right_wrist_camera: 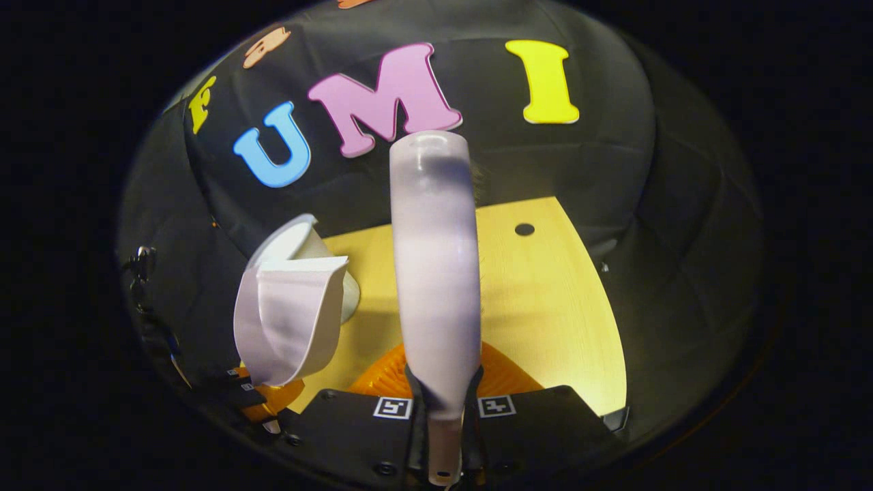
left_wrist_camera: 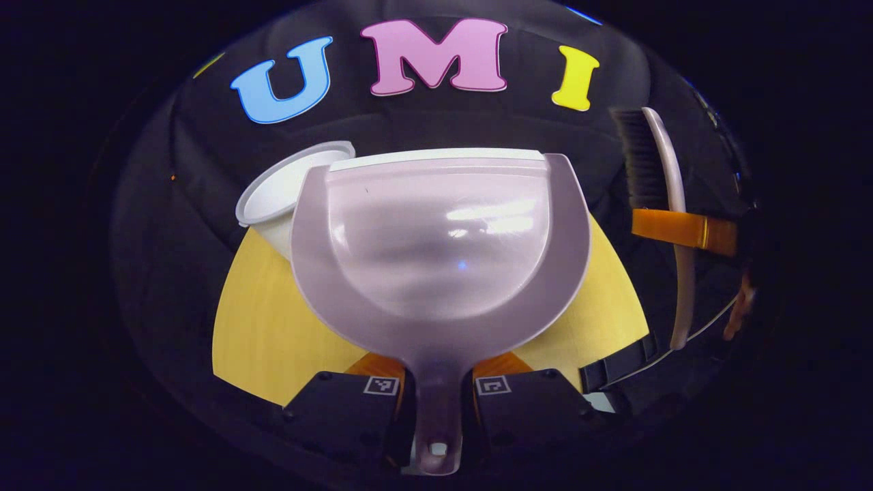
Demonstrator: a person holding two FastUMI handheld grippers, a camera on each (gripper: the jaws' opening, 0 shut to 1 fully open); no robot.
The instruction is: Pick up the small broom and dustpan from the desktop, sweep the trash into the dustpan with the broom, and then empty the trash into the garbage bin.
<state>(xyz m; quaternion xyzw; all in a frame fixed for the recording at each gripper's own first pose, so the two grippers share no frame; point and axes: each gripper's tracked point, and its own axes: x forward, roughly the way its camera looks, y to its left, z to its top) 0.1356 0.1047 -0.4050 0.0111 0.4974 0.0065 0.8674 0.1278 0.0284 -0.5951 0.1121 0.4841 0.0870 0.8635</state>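
My left gripper (left_wrist_camera: 436, 385) is shut on the handle of the pale lilac dustpan (left_wrist_camera: 436, 252), whose glossy scoop has no trash in it. The pan's front lip sits at the rim of the white garbage bin (left_wrist_camera: 286, 187). In the right gripper view the dustpan (right_wrist_camera: 290, 320) hangs tilted in front of the bin (right_wrist_camera: 303, 242). My right gripper (right_wrist_camera: 443, 402) is shut on the small broom (right_wrist_camera: 433, 273), which stands upright above the table. In the left gripper view the broom (left_wrist_camera: 658, 177) is raised at the right, bristles facing left.
The yellow wooden table (right_wrist_camera: 545, 307) has a small dark hole (right_wrist_camera: 524, 229) near its far edge. Black cloth walls close it in behind and on both sides. The bin stands at the table's far left corner.
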